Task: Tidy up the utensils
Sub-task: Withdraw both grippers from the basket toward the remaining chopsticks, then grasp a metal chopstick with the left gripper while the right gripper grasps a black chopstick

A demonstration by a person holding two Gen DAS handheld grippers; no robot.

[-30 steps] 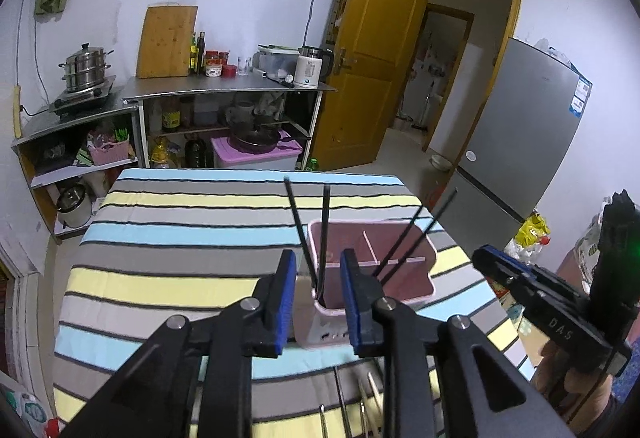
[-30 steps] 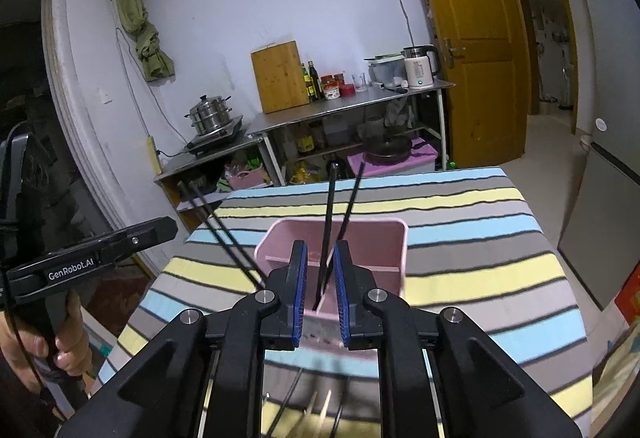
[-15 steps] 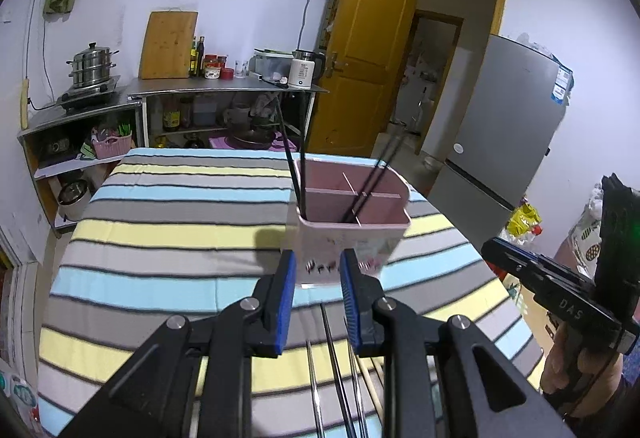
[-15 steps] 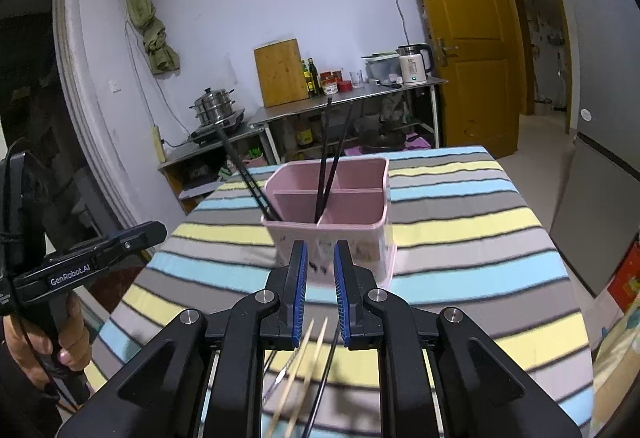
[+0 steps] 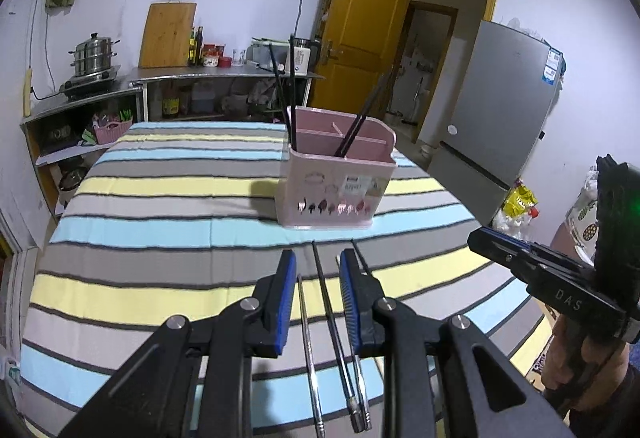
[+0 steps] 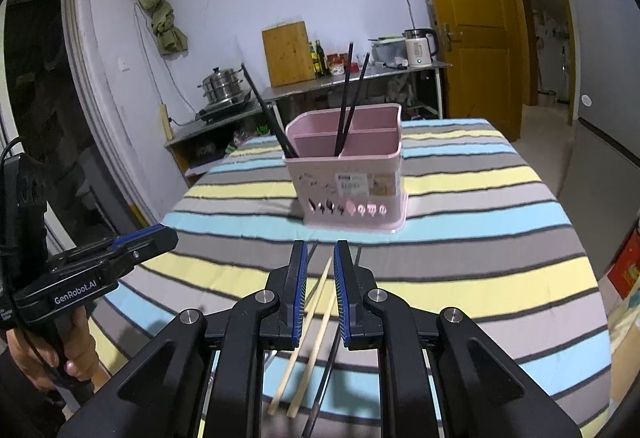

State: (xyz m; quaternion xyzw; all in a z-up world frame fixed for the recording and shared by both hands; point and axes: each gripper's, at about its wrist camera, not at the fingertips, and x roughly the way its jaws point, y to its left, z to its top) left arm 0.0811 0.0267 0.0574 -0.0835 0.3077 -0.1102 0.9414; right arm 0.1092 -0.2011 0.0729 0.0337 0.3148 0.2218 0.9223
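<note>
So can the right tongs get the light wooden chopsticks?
Probably yes. The wooden chopsticks lie loose on the striped cloth right under the right tongs, whose jaws stand apart and empty. Nothing covers them; a dark chopstick lies alongside.

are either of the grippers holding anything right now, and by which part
Nothing is held. The left gripper and right gripper stand apart, empty, above loose chopsticks on the striped tablecloth.

Tablecloth (image 5: 168, 198): striped blue, yellow, grey, spread over the table.
Counter (image 5: 224, 72): along the back wall.
Cutting board (image 5: 168, 34): wooden, leaning on the wall.
Steamer pot (image 5: 94, 54): on the stove, left.
Kettle (image 6: 418, 48): white, on the counter.
Door (image 5: 360, 26): yellow, standing open.
Fridge (image 5: 504, 98): grey, right.
</note>
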